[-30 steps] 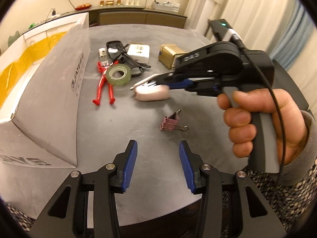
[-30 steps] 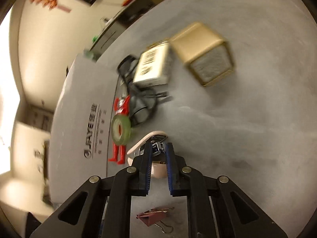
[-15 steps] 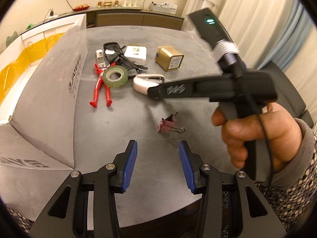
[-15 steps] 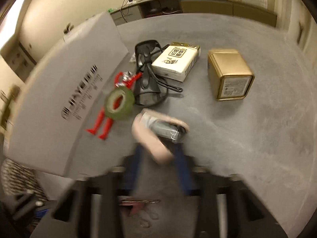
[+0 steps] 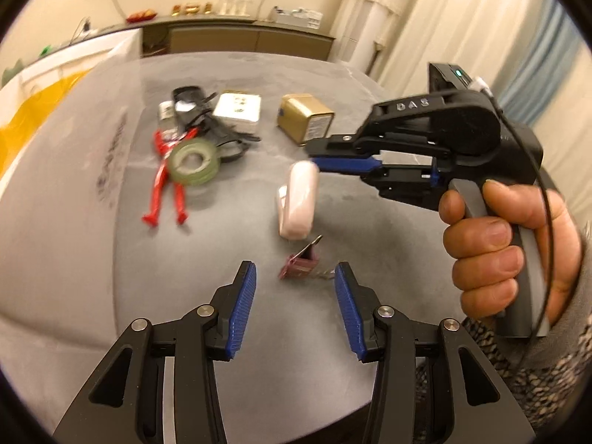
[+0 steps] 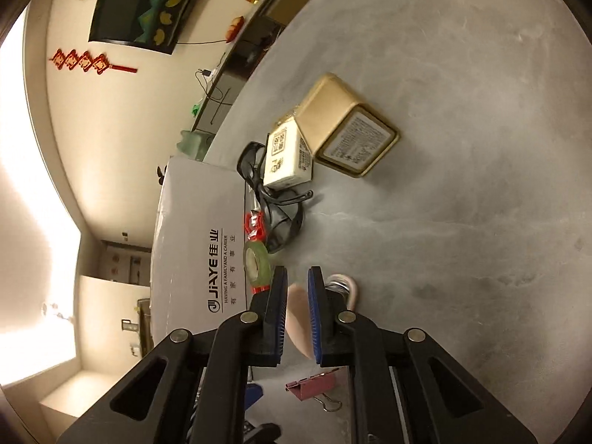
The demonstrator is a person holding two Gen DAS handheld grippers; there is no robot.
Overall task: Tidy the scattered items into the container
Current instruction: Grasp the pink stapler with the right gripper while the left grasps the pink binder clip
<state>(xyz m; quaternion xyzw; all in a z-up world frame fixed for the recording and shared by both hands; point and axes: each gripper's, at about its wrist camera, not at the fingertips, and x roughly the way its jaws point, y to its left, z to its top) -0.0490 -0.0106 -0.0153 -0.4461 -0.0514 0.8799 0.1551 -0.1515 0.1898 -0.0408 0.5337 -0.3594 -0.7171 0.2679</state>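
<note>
A pink stapler [image 5: 298, 199] hangs above the tabletop [image 5: 370, 244] middle, pinched in the right gripper [image 5: 314, 164]; a pink binder clip [image 5: 300, 264] lies beneath, before the left gripper [image 5: 294, 305], fingers spread; green tape [image 5: 193, 161] and the cardboard box [image 5: 55, 199] sit toward the left edge.

Colours on the Table

Pale pink stapler [image 5: 298, 199]. Dusty pink binder clip [image 5: 299, 263]. Green tape roll [image 5: 193, 161]. Red-handled pliers [image 5: 162, 181]. Black glasses [image 6: 275, 203]. White box [image 5: 238, 109] with dark print. Gold tin [image 5: 305, 118] with a pale printed label. Grey mottled table [image 5: 185, 259]. White carton [image 6: 201, 244] with dark lettering. Blue ribbed pads [image 5: 242, 314] on black gripper frames.
</note>
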